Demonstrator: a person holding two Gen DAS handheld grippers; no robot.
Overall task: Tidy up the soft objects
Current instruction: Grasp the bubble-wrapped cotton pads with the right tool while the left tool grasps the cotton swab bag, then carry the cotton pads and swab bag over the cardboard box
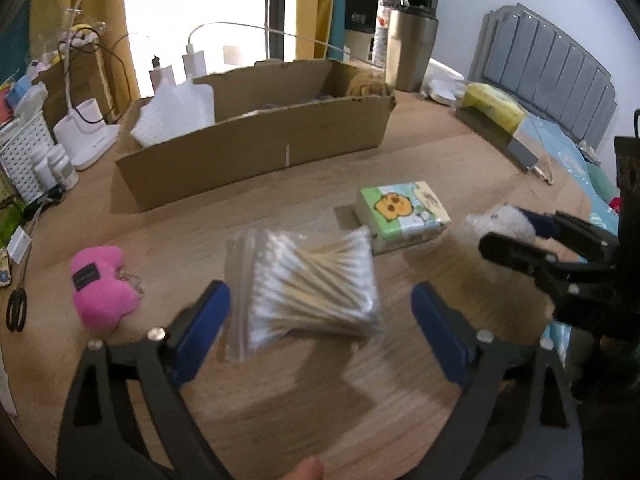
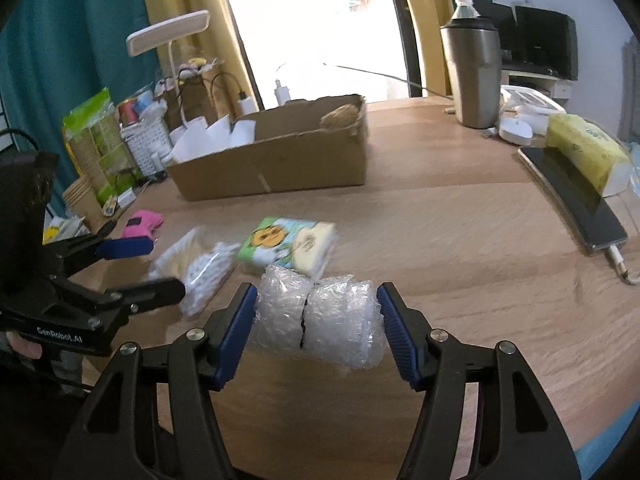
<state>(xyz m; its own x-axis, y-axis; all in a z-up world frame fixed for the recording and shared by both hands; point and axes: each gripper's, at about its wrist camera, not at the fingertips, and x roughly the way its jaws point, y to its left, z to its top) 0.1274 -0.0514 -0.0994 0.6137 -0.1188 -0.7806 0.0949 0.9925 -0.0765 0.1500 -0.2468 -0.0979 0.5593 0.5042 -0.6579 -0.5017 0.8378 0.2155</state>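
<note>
Right tool (image 2: pixel 316 316) clamped on bubble wrap (image 2: pixel 320 318), left tool (image 1: pixel 320 320) wide open over swabs (image 1: pixel 312 284): lift wrap gently, carry to box (image 2: pixel 280 160) at upper centre.

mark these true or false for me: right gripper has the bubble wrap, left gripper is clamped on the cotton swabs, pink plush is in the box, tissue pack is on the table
1. The right gripper grips the clear bubble wrap bundle. True.
2. The left gripper is clamped on the clear bag of wooden cotton swabs. False: its jaws stand wide, clear of the bag on both sides.
3. The pink plush toy lies inside the brown cardboard box. False: it lies on the wooden table, outside the box.
4. The green cartoon tissue pack lies on the table. True.
</note>
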